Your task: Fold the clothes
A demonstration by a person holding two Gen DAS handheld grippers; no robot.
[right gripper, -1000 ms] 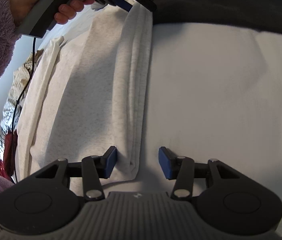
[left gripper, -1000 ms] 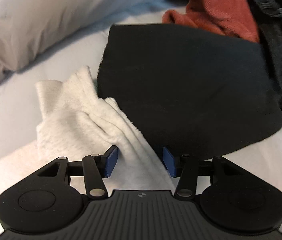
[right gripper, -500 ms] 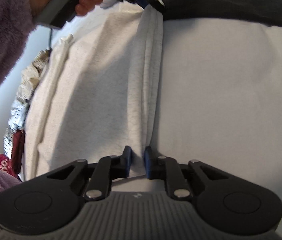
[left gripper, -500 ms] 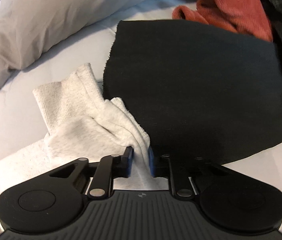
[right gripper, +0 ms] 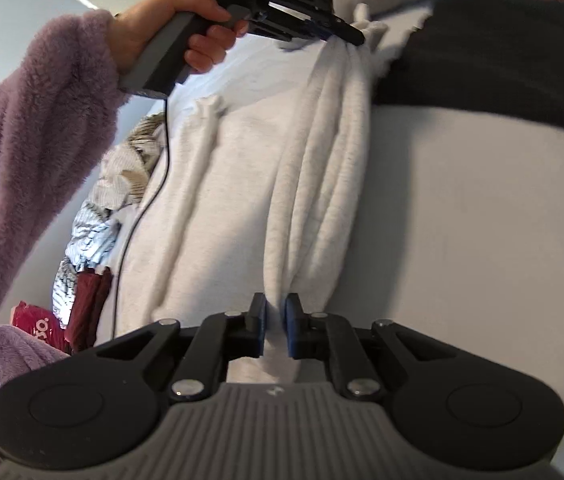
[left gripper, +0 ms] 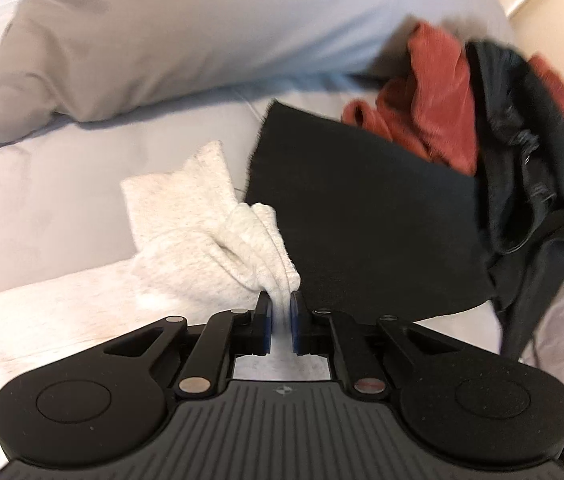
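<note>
- So the folding's barely started imo: the light grey garment (right gripper: pixel 242 184) is spread along the bed (right gripper: pixel 481 220), and one long edge is bunched up into a rope-ish ridge between the two claws
- Left claw (left gripper: pixel 280 312) is clamped down on the bunched fabric at the end with the ribbed cuff (left gripper: pixel 170 196), jaws nearly together with cloth squeezed between the blue pads
- Right claw (right gripper: pixel 275 318) is pinching the other end of that same ridge, also closed tight on the fabric
- From the right wrist view you can see the left claw (right gripper: pixel 345 32) up at the far end, with the person's hand (right gripper: pixel 178 28) on the handle, so both ends of the edge are held
- What's left: pretty much everything. That gathered edge needs carrying across and laying flat, then more folds. No finished fold visible on this piece
- A black folded piece (left gripper: pixel 361 216) sits just beside the cuff end, looks already done
- Beyond it, a rust-coloured garment (left gripper: pixel 429 96) and a dark one (left gripper: pixel 521 152) are in a heap, probably still waiting
- Pillow (left gripper: pixel 202 28) towards the head of the bed, and some crumpled striped stuff (right gripper: pixel 94 216) off the near-left edge
- The black piece is what's closest to getting bumped
</note>
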